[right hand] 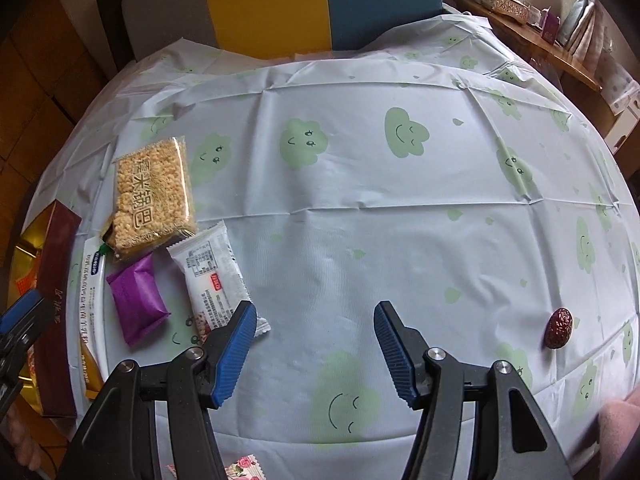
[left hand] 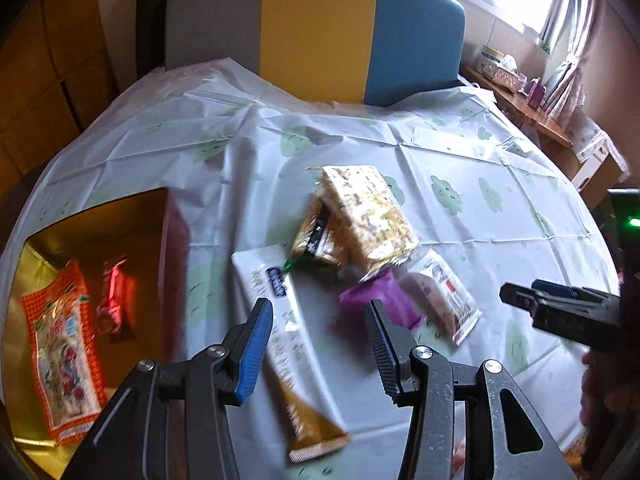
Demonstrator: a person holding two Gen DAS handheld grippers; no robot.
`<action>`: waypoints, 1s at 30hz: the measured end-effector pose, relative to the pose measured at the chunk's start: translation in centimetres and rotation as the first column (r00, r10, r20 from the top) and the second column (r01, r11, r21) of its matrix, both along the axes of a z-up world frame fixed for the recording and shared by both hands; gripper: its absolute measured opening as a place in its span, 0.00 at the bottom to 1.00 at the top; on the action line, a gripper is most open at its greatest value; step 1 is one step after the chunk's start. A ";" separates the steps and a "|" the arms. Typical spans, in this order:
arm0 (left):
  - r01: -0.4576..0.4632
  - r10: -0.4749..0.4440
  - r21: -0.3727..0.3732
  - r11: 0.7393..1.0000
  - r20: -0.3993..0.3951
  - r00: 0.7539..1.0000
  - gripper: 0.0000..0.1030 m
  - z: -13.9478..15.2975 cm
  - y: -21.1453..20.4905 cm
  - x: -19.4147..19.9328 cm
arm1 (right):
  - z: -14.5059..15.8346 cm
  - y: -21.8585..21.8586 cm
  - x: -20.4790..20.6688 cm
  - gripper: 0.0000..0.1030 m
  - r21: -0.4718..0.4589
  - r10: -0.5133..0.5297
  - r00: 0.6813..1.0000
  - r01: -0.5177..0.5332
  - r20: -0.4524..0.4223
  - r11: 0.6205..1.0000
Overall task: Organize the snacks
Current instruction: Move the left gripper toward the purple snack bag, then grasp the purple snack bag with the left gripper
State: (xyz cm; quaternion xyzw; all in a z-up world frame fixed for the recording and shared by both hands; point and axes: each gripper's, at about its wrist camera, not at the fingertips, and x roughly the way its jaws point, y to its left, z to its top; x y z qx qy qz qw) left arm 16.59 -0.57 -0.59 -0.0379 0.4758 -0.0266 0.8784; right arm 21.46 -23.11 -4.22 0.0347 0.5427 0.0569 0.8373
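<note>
1. Nearest the lens: left gripper (left hand: pixel 320 320), jaws apart and empty, hovering over a long white-and-gold sachet (left hand: pixel 290 344).
2. Right gripper (right hand: pixel 314 328) likewise spread wide over bare tablecloth (right hand: pixel 360 184), gripping nothing.
3. Seen only from the left wrist: gold box (left hand: pixel 100 232) containing an orange packet (left hand: pixel 64 352) and red candy (left hand: pixel 114 300).
4. Seen only from the right wrist: red date (right hand: pixel 559 327) near the right table edge.
5. Readable: "糯米锅巴" on the rice cracker pack (right hand: pixel 154 196); purple packet (right hand: pixel 138 300) and white packet (right hand: pixel 212 276) just beside.
</note>
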 end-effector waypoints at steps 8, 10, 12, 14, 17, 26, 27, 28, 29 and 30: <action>0.008 -0.008 0.007 1.000 -0.015 1.000 0.48 -0.9 -1.6 3.8 | 0.2 0.0 0.2 0.60 0.031 0.001 1.000 0.000 -0.007 1.000; 0.009 -0.009 -0.028 1.000 -0.020 1.000 0.48 -1.2 -1.6 4.5 | 0.2 0.3 0.1 0.60 0.029 0.011 1.000 -0.010 -0.008 1.000; 0.003 -0.004 -0.048 0.999 -0.028 1.000 0.48 -1.6 -1.7 5.4 | 0.1 0.6 0.0 0.60 0.026 0.023 1.000 -0.022 -0.013 0.999; 0.006 -0.008 -0.060 0.998 -0.032 0.999 0.48 -1.9 -1.9 6.1 | 0.0 0.8 0.0 0.60 0.024 0.033 0.999 -0.033 -0.018 0.999; 0.003 -0.005 -0.063 0.998 -0.040 0.999 0.48 -2.1 -1.8 6.5 | 0.0 1.0 0.0 0.60 0.024 0.044 0.999 -0.043 -0.021 0.999; 0.033 -0.049 -0.158 0.987 -0.097 0.994 0.47 -2.9 -1.1 3.1 | 0.3 2.1 -0.3 0.60 0.035 0.098 0.995 -0.098 -0.007 0.995; 0.028 -0.046 -0.170 0.985 -0.104 0.994 0.48 -3.1 -1.3 2.7 | 0.3 2.1 -0.2 0.60 0.032 0.096 0.995 -0.096 -0.009 0.995; 0.024 -0.045 -0.178 0.984 -0.113 0.993 0.48 -3.2 -1.6 2.6 | 0.3 2.0 -0.2 0.60 0.027 0.093 0.996 -0.092 -0.009 0.995; 0.013 -0.035 -0.179 0.984 -0.122 0.992 0.48 -3.4 -1.9 2.5 | 0.3 1.9 -0.2 0.60 0.024 0.090 0.996 -0.089 -0.009 0.996; -0.002 -0.020 -0.174 0.985 -0.127 0.992 0.48 -3.6 -2.2 2.5 | 0.3 1.9 -0.2 0.60 0.024 0.086 0.996 -0.086 -0.007 0.996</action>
